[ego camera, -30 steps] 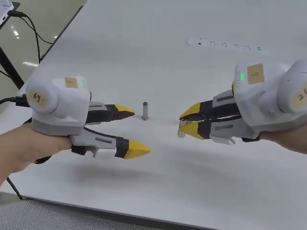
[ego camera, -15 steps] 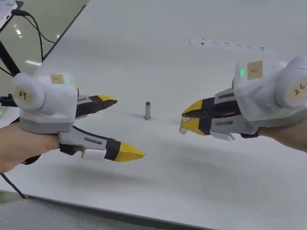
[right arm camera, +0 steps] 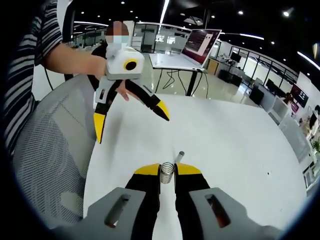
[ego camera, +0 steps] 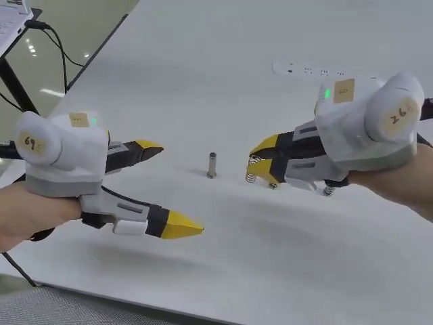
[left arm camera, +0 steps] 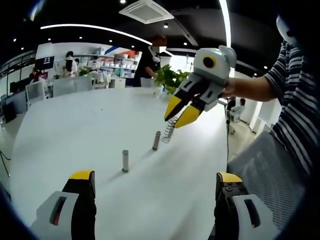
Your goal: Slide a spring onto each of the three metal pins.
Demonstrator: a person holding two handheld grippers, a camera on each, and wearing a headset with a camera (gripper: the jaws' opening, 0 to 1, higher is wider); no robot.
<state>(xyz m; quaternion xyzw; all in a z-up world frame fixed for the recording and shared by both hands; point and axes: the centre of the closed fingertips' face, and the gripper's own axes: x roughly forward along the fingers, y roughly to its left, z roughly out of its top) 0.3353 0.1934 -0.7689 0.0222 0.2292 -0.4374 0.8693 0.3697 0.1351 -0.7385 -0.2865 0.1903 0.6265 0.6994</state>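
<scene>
The counter (ego camera: pixel 203 68) is white, smooth and matt, and a flat white power strip (ego camera: pixel 325 70) lies at its far side. The left gripper (ego camera: pixel 166 186) has a white shell and black jaws with yellow tips; its jaws are spread wide above the counter. The right gripper (ego camera: pixel 257 162) pinches a thin wire spring (right arm camera: pixel 166 171), held upright, near a plain grey metal pin (ego camera: pixel 212 164). The left gripper view adds a second pin (left arm camera: pixel 156 140) behind the first one; its surface looks ribbed, like coils.
</scene>
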